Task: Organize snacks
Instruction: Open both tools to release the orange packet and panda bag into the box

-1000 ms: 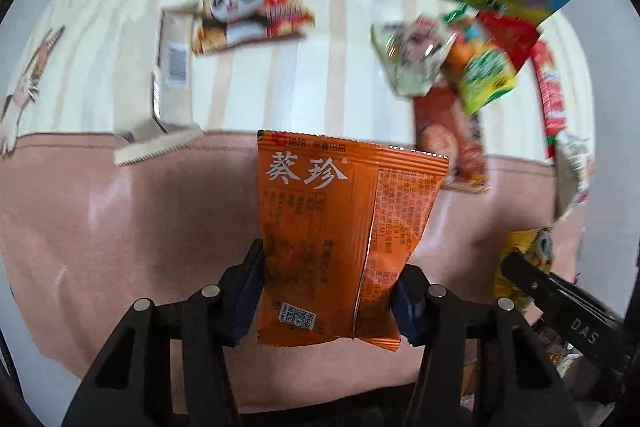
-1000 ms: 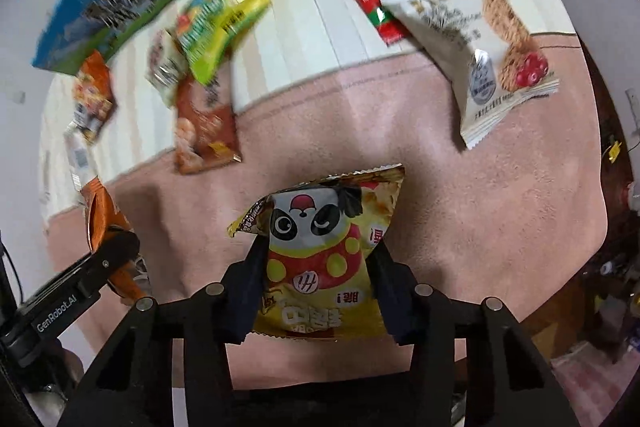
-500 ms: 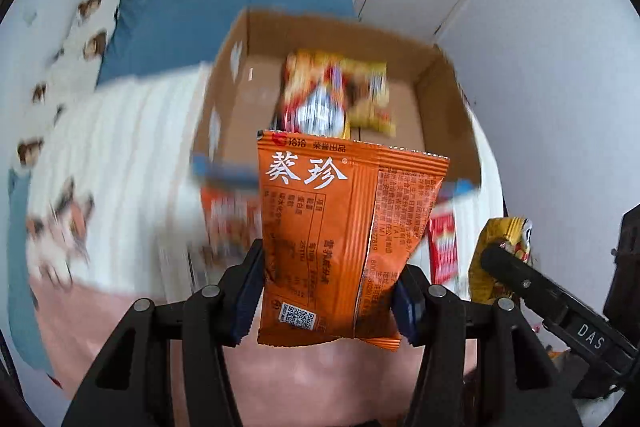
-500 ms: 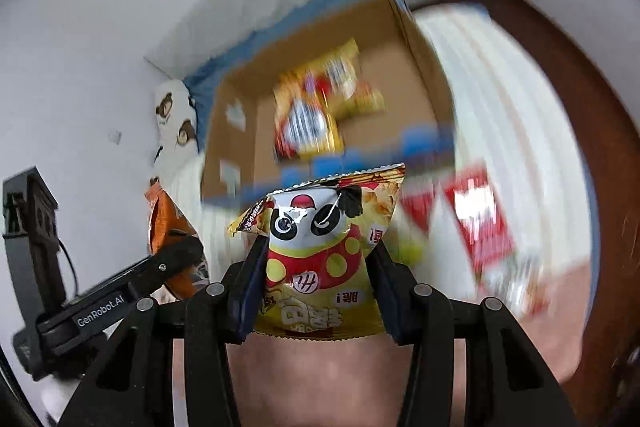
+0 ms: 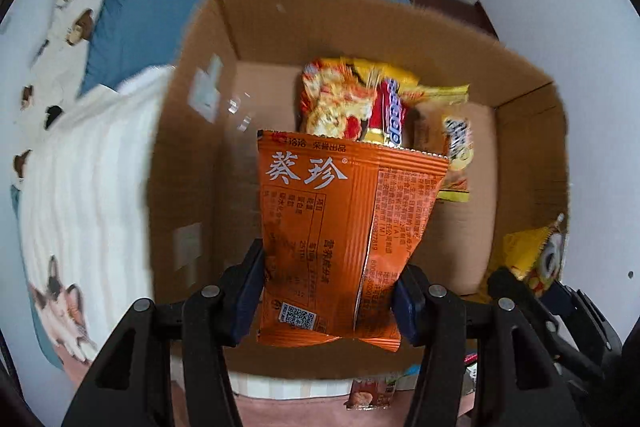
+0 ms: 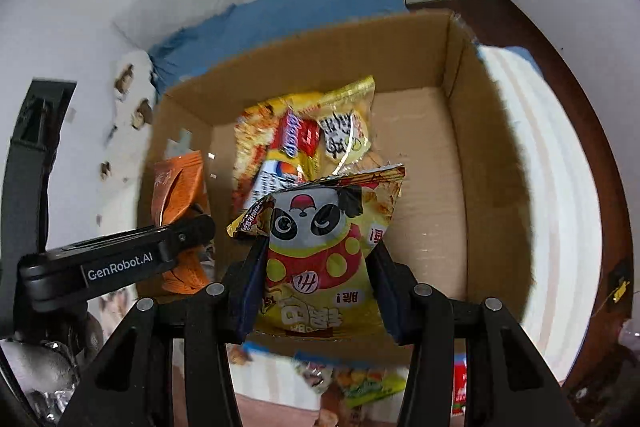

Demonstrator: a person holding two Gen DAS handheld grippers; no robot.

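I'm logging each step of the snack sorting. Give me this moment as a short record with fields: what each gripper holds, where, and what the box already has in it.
left gripper: shut on orange foil snack packet, held over the box
right gripper: shut on yellow panda-print snack bag, held over the box
container: open brown cardboard box, resting on striped white bedding
box contents: yellow and red snack bags lying on its floor
not yet packed: loose packets in front of the box's near wall
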